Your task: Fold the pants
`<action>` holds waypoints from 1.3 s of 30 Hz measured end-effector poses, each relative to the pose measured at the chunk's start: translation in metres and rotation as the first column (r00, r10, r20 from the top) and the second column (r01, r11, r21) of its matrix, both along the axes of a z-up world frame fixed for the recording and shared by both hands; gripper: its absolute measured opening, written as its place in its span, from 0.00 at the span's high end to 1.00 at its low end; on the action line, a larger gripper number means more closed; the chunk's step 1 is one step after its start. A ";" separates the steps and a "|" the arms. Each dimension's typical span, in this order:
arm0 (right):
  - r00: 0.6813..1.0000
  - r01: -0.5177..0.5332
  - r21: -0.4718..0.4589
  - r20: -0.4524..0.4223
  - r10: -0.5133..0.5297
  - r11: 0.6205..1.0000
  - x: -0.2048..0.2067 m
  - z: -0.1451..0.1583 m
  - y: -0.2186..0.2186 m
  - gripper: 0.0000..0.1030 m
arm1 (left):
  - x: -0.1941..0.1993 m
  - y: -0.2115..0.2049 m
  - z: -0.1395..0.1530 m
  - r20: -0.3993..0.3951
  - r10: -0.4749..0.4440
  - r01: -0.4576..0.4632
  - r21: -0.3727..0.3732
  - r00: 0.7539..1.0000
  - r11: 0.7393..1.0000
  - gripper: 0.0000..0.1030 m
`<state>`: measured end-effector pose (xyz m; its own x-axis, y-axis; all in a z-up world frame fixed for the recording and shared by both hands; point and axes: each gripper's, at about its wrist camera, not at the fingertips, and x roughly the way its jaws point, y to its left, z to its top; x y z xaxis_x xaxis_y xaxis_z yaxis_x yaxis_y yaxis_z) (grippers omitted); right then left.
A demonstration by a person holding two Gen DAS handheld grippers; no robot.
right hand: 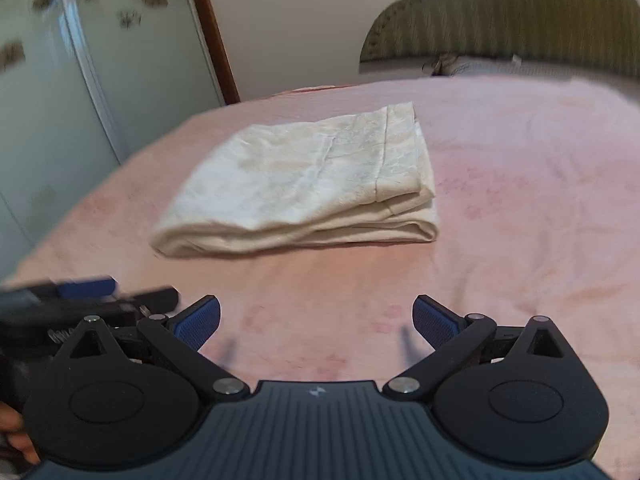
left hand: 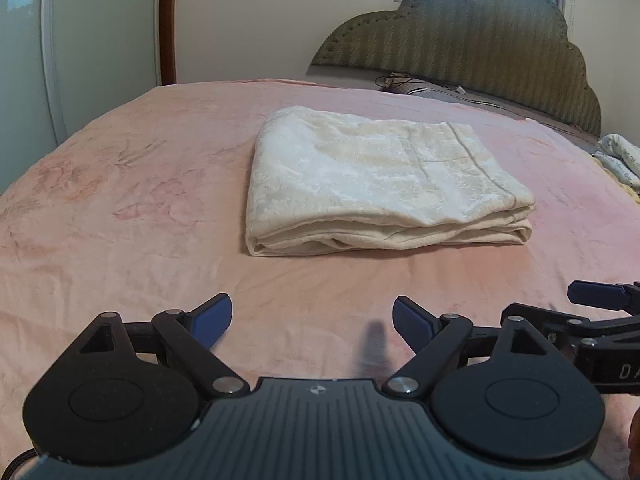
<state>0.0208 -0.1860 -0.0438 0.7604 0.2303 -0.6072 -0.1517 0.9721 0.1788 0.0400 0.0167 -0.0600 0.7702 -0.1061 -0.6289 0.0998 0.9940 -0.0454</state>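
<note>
Cream-white pants (left hand: 384, 184) lie folded into a thick rectangular stack on the pink bed cover (left hand: 120, 208). They also show in the right wrist view (right hand: 304, 184), with the hem band at the right end. My left gripper (left hand: 312, 320) is open and empty, held above the cover a short way in front of the stack. My right gripper (right hand: 316, 322) is open and empty too, just right of the left one and also short of the stack. The right gripper's side shows at the right edge of the left wrist view (left hand: 600, 312).
A padded green headboard (left hand: 480, 36) stands at the far end of the bed. Cables and a grey pillow (left hand: 420, 86) lie below it. Other folded fabric (left hand: 620, 160) sits at the bed's right edge. A white wardrobe (right hand: 60, 80) stands to the left.
</note>
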 end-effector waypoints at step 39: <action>0.998 0.065 -0.106 0.000 -0.066 0.992 0.005 -0.033 -0.003 0.00 | 0.000 0.006 -0.022 0.003 0.020 -0.020 0.058 1.000 0.998 0.00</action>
<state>0.0263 -0.1893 -0.0772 0.7697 0.1142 -0.6282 -0.0865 0.9935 0.0746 0.0403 0.0224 -0.0816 0.7736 -0.0542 -0.6314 0.0799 0.9967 0.0123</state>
